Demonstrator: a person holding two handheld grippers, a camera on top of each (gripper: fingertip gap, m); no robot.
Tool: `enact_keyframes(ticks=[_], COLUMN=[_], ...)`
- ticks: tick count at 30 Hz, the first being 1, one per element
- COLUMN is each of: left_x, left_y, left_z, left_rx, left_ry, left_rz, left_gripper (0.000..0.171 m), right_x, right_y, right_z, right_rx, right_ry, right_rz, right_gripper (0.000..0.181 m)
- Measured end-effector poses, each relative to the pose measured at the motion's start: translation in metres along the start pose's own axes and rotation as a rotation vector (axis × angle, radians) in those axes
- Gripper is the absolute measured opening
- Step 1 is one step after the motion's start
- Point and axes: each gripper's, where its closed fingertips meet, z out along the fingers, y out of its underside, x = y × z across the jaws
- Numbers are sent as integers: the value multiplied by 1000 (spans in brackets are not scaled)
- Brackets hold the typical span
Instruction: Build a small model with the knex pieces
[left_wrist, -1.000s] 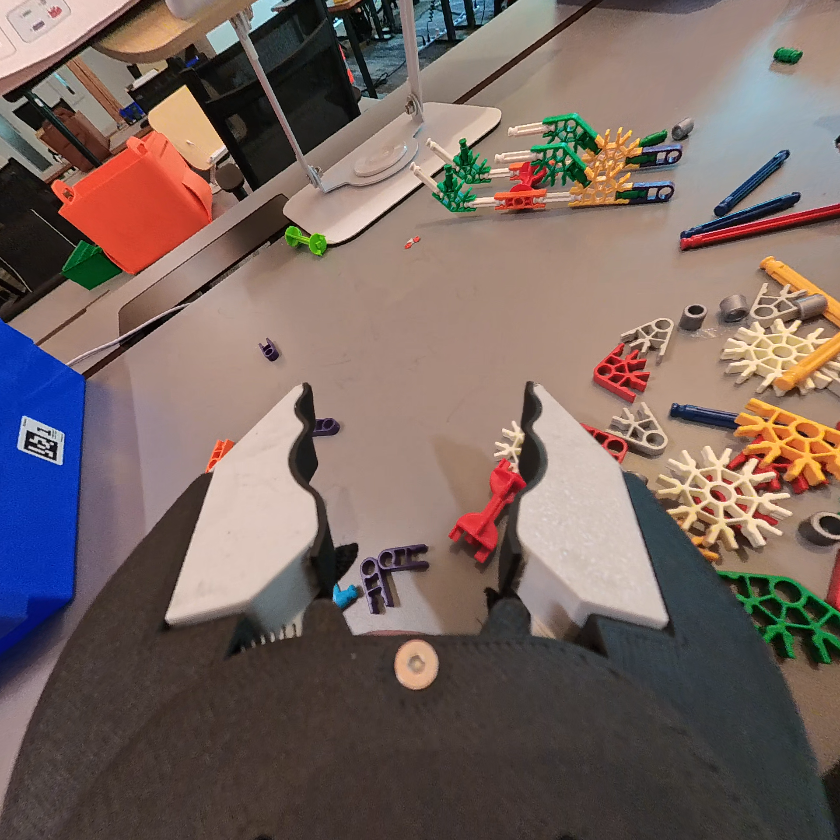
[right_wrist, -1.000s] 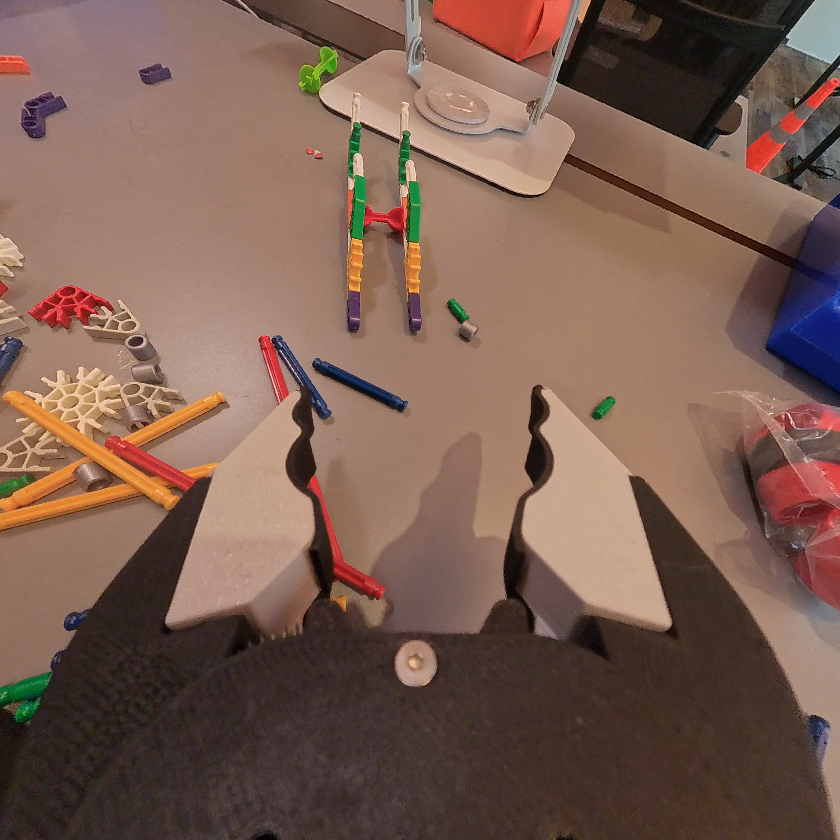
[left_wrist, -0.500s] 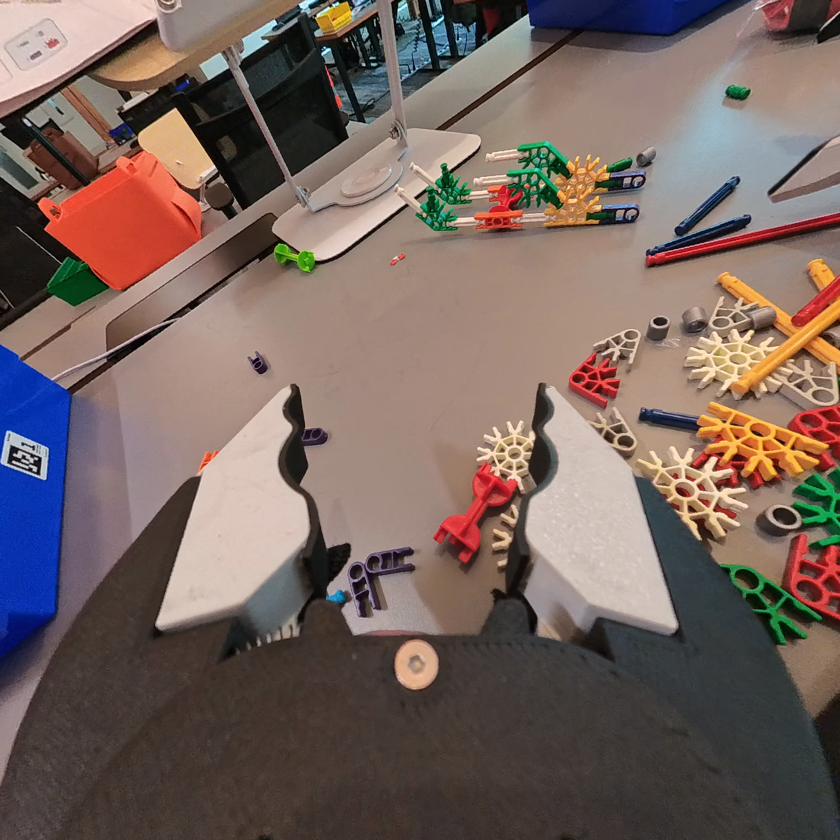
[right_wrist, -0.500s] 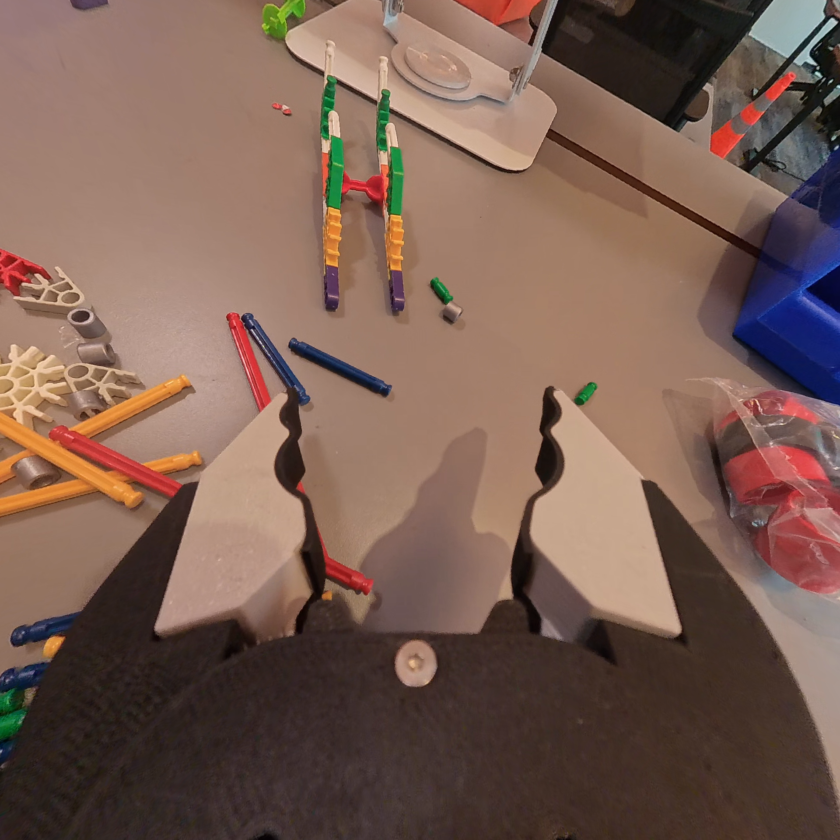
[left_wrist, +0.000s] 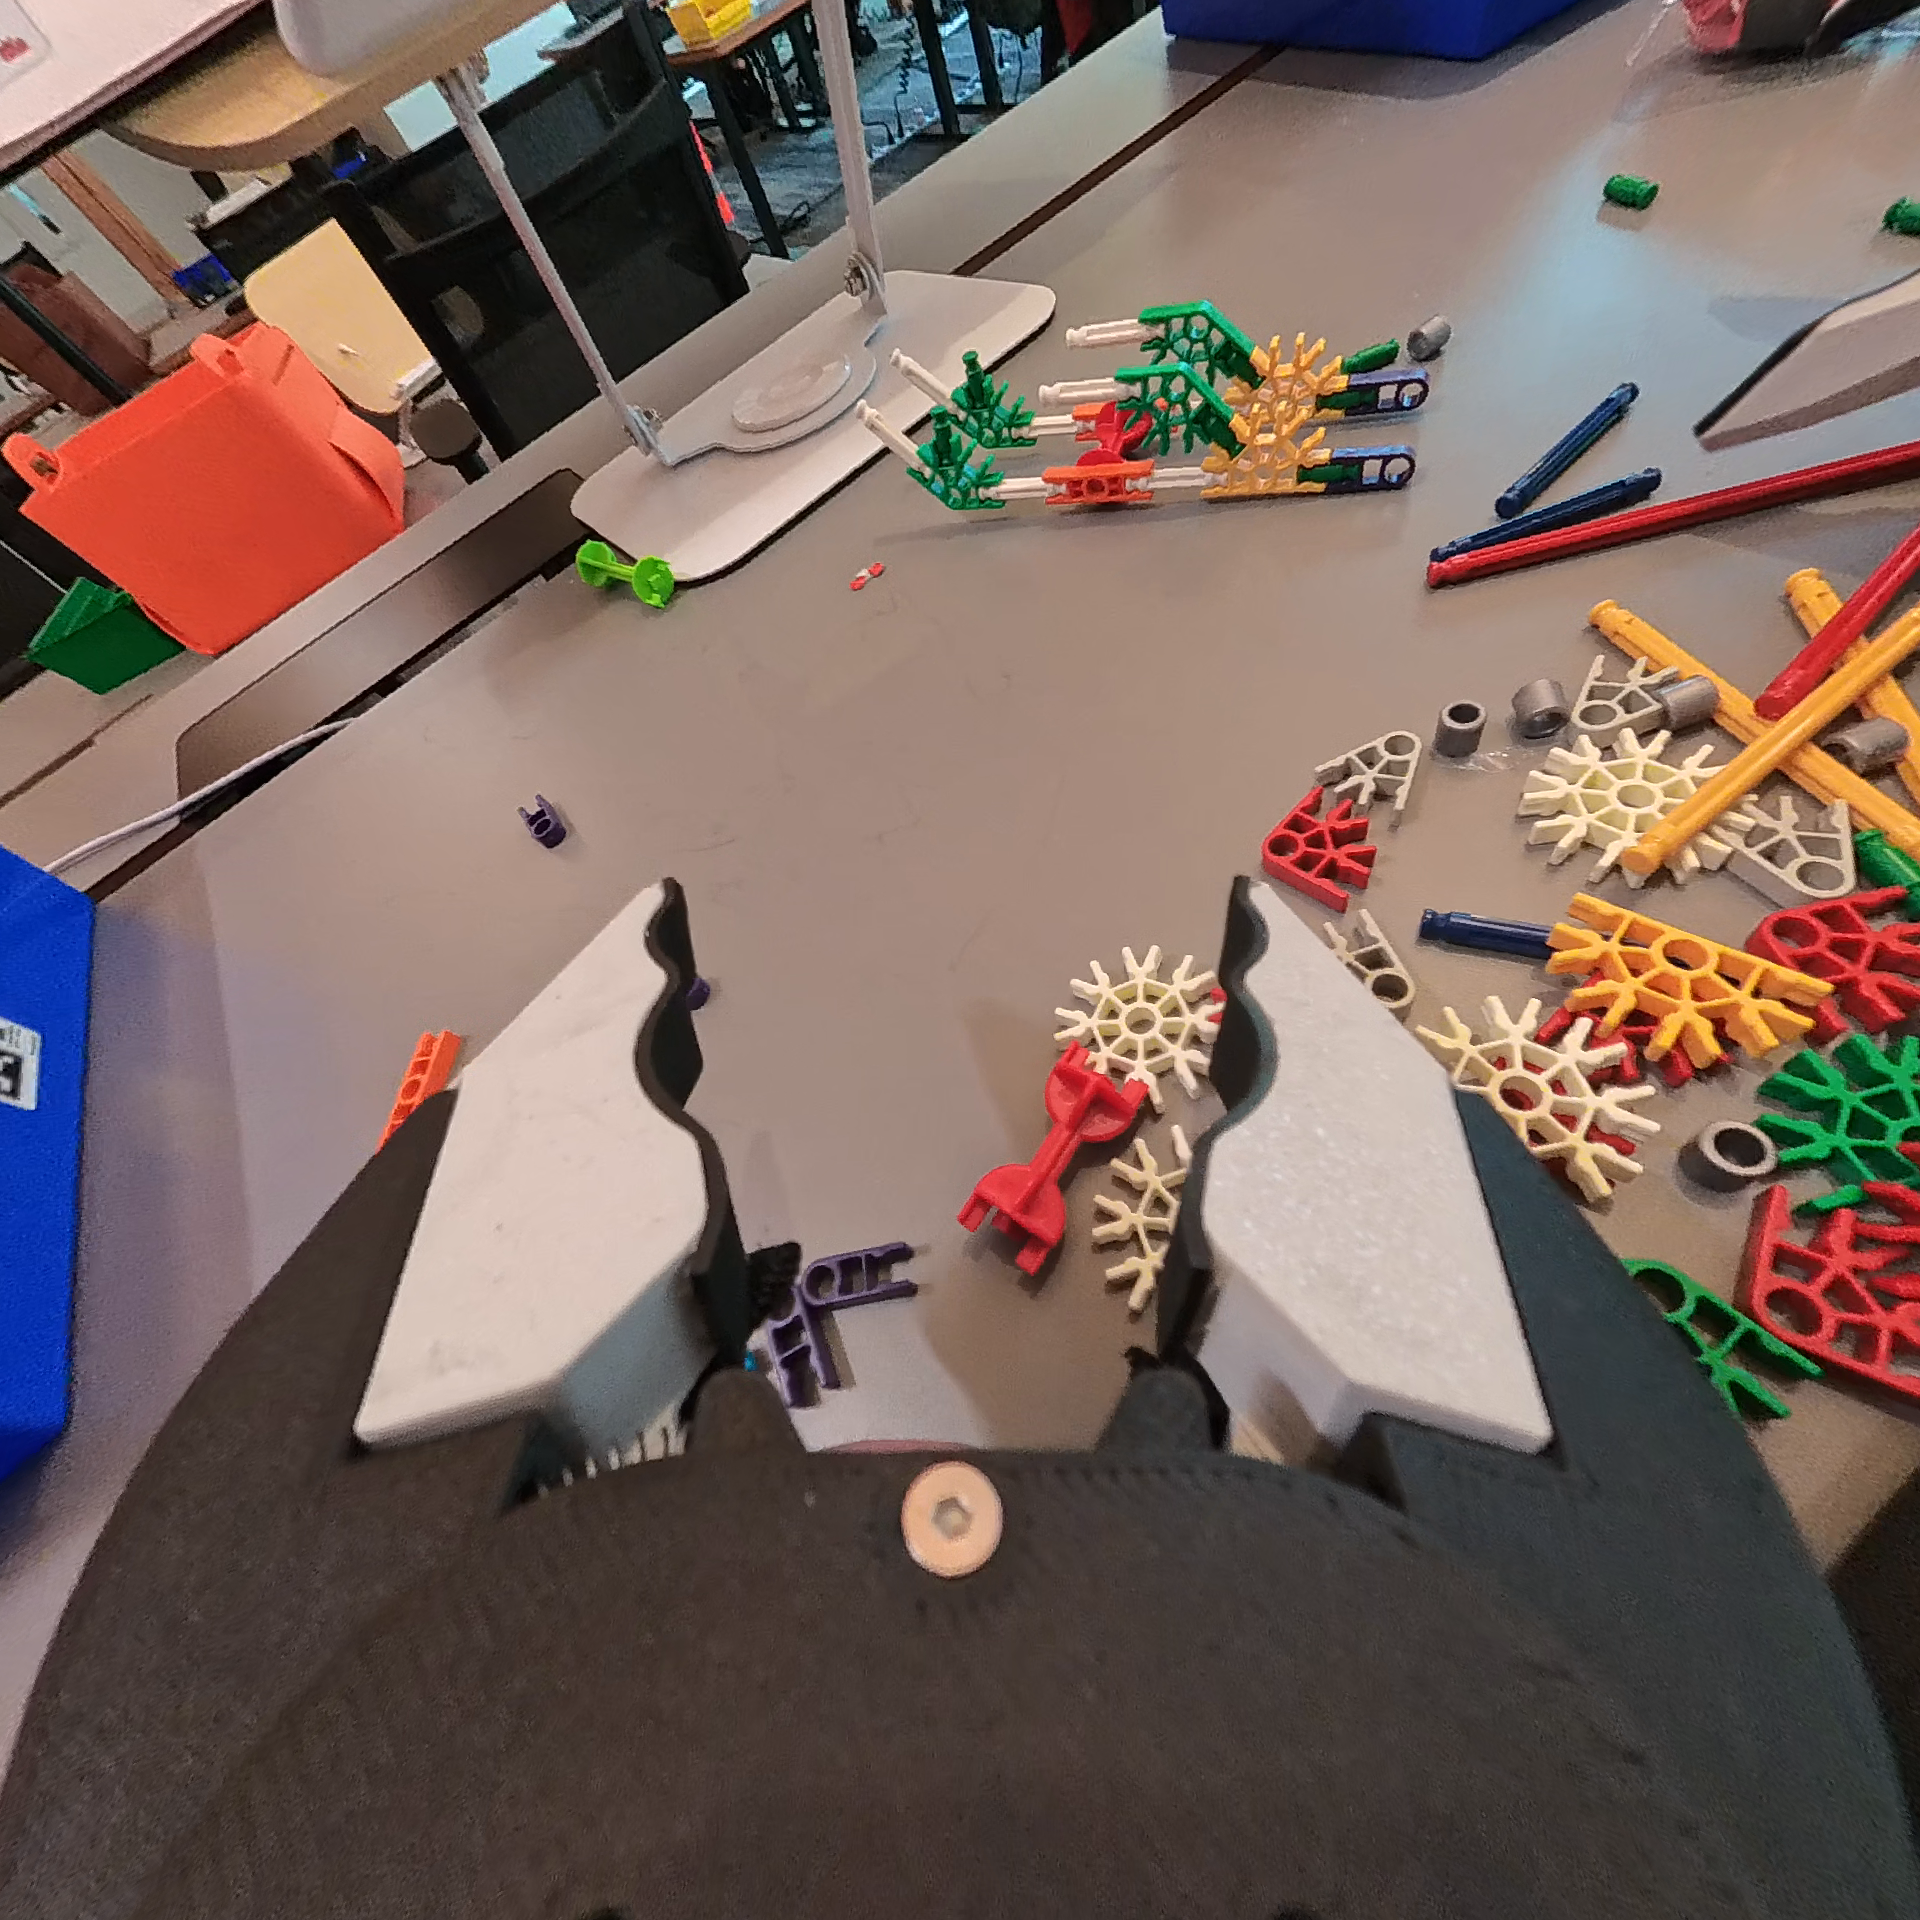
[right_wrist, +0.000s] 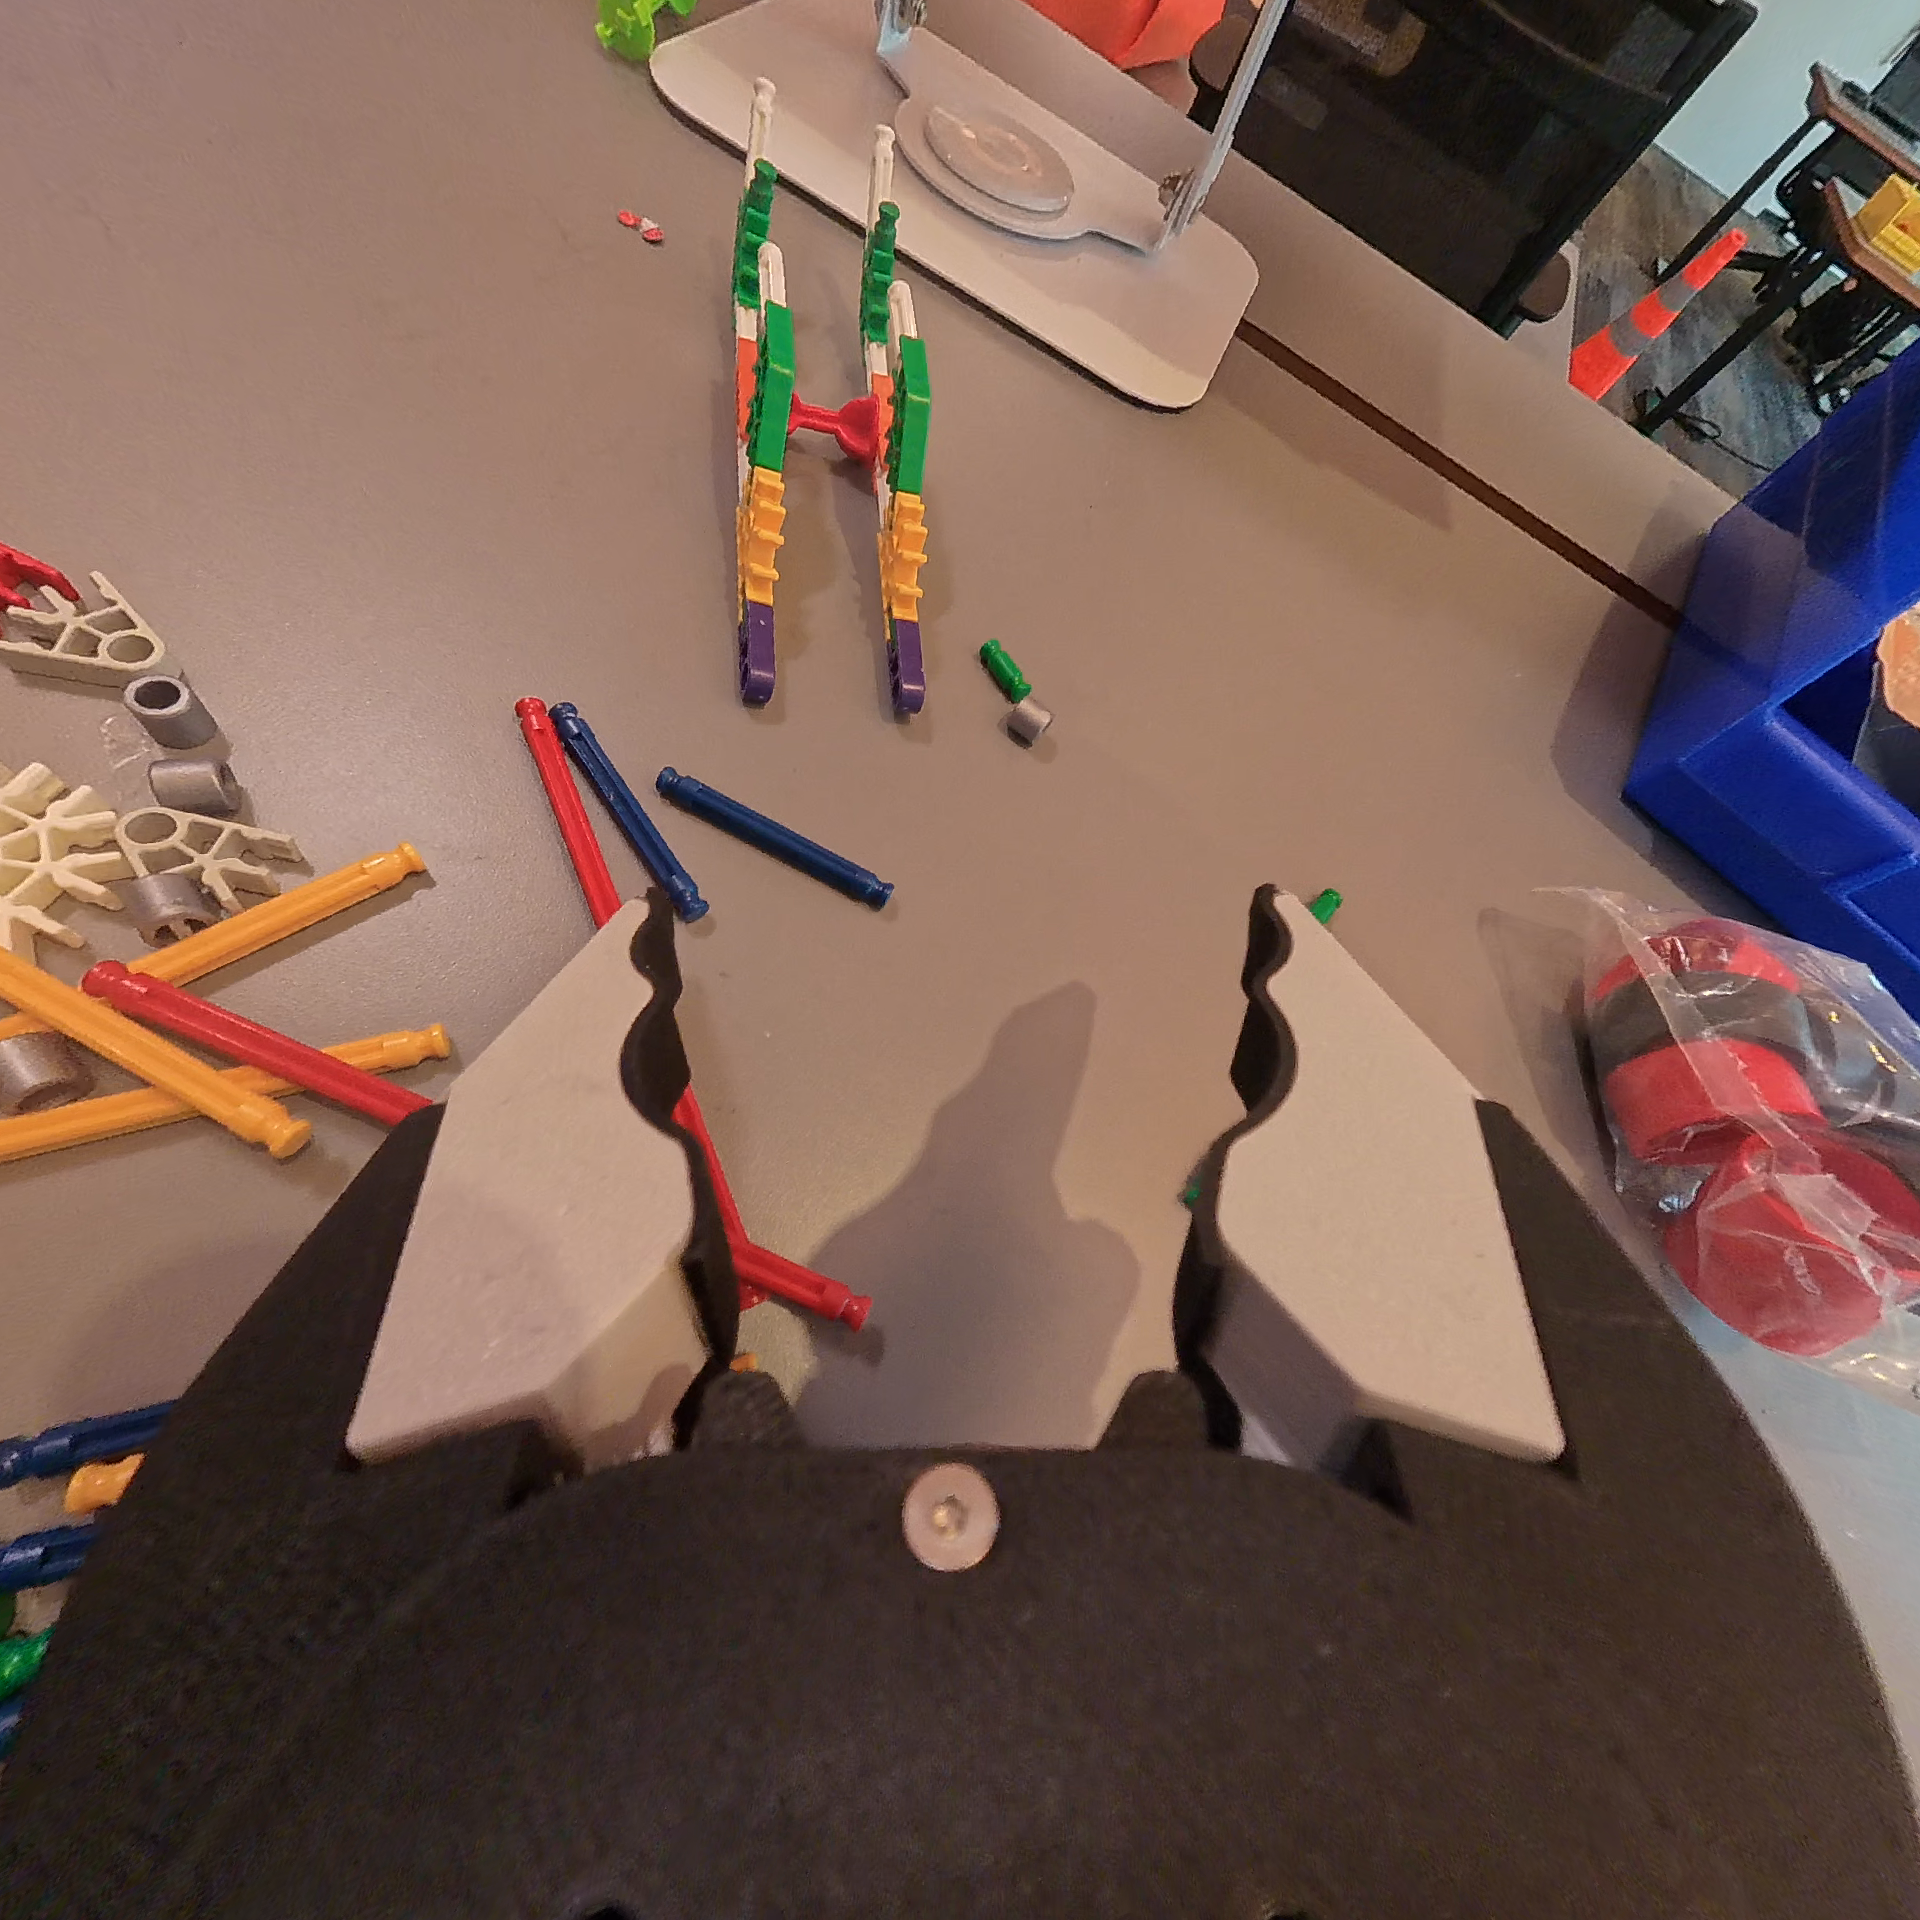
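My left gripper (left_wrist: 951, 904) is open and empty above the grey table (left_wrist: 935, 727). Between its jaws lie a red spool piece (left_wrist: 1049, 1153), a white snowflake connector (left_wrist: 1138, 1018) and a purple corner piece (left_wrist: 831, 1299). A built assembly of green, yellow, orange and purple pieces (left_wrist: 1164, 416) stands farther off; it also shows in the right wrist view (right_wrist: 831, 416). My right gripper (right_wrist: 961, 904) is open and empty over bare table. A long red rod (right_wrist: 665, 997) runs under its left finger. Blue rods (right_wrist: 774, 836) lie just ahead. Its fingertip (left_wrist: 1829, 379) shows at the left view's right edge.
A pile of connectors, rods and grey spacers (left_wrist: 1662, 987) lies right of the left gripper. A grey lamp base (right_wrist: 1039, 187) stands behind the assembly. A blue bin (right_wrist: 1808, 707) and a bag of red wheels (right_wrist: 1766, 1122) are right of the right gripper. An orange bin (left_wrist: 208, 488) is beyond the table.
Both grippers have opened a little wider. The left gripper has drawn back and shifted left, showing more of the pile. The right gripper has moved forward and right, toward the assembly.
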Motion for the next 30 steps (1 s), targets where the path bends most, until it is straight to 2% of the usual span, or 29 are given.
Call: enact_keyframes(ticks=[12, 30], left_x=[3, -11], left_y=[8, 9], left_z=[7, 6], left_rx=[-46, -52], left_ry=[23, -52], left_rz=[-8, -14], left_gripper=[97, 93], right_x=[2, -7], right_y=[-7, -14], right_z=[-4, -8], right_rx=[48, 85], right_ry=[8, -50], right_rz=[5, 10], right_gripper=[106, 98])
